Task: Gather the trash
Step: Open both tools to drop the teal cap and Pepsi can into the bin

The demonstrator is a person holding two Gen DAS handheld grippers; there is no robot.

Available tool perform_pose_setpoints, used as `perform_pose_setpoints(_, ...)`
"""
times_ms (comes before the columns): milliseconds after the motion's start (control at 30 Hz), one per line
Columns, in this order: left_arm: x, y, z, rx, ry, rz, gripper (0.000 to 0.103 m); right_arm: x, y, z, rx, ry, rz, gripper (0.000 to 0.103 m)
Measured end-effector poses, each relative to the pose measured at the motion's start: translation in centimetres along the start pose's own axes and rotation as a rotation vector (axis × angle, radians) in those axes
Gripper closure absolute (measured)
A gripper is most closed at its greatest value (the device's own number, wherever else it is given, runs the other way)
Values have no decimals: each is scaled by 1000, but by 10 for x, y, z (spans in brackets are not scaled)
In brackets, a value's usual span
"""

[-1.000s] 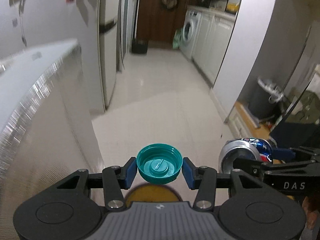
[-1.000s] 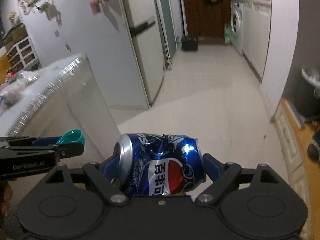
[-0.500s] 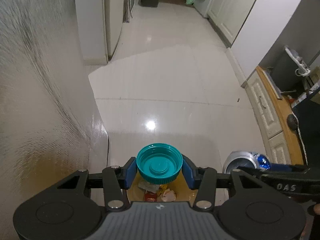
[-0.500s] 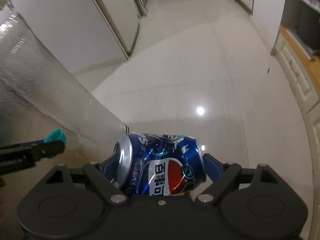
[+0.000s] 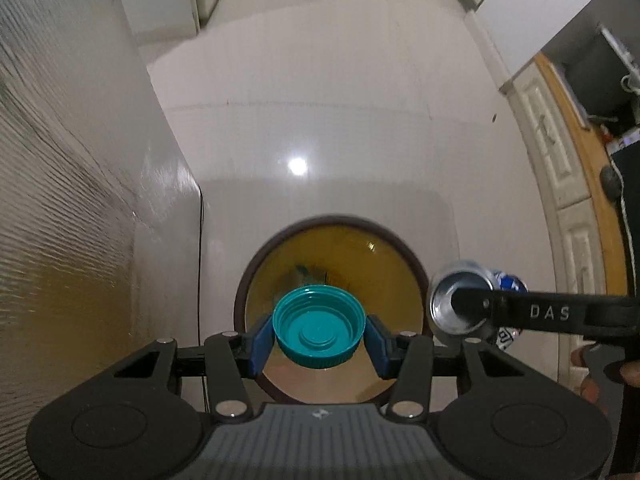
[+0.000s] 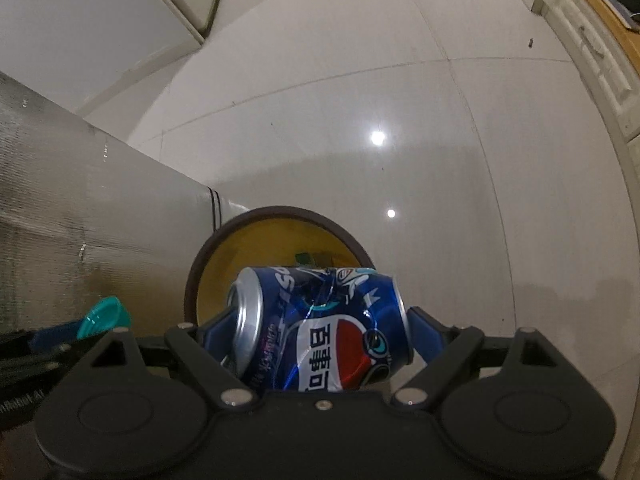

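The left tongs (image 5: 319, 338) were clamped on a teal cap (image 5: 319, 332), the right tongs (image 6: 320, 332) on a dented blue can (image 6: 324, 328) (lying sideways). Both hung over a round bin (image 5: 404, 264) with a yellow inside, standing on the pale tiled floor (image 5: 320, 120) beyond.

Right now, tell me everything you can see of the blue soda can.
The blue soda can is a dented aluminium Pepsi can with red, white and blue printing and Korean lettering. It lies sideways, its silver top end facing left, clamped end to end between the blue pads of the right hand-held gripper. It hangs over the open yellow bin, slightly right of centre.
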State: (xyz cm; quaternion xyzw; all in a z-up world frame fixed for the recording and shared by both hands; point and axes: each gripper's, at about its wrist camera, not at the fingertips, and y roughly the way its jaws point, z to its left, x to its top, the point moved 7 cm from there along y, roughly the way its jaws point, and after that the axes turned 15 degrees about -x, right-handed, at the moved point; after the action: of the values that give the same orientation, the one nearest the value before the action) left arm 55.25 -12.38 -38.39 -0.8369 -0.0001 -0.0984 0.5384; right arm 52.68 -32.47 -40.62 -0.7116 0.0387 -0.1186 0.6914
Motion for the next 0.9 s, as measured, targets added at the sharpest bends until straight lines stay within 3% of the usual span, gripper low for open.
perform_pose_setpoints(333,-11,37,19,25,-13,120,53,0,20,30,-4,-72,25,12)
perform_pose_setpoints(533,-10,43,20,11,-11,126,53,3,22,34,6,-70,2,10)
perform_pose_setpoints(600,-9,45,18,13,0,121,53,3,23,32,20,-41,11,2)
perform_pose_setpoints(900,-11,45,16,14,7,127,51,0,26,24,23,-41,32,0)
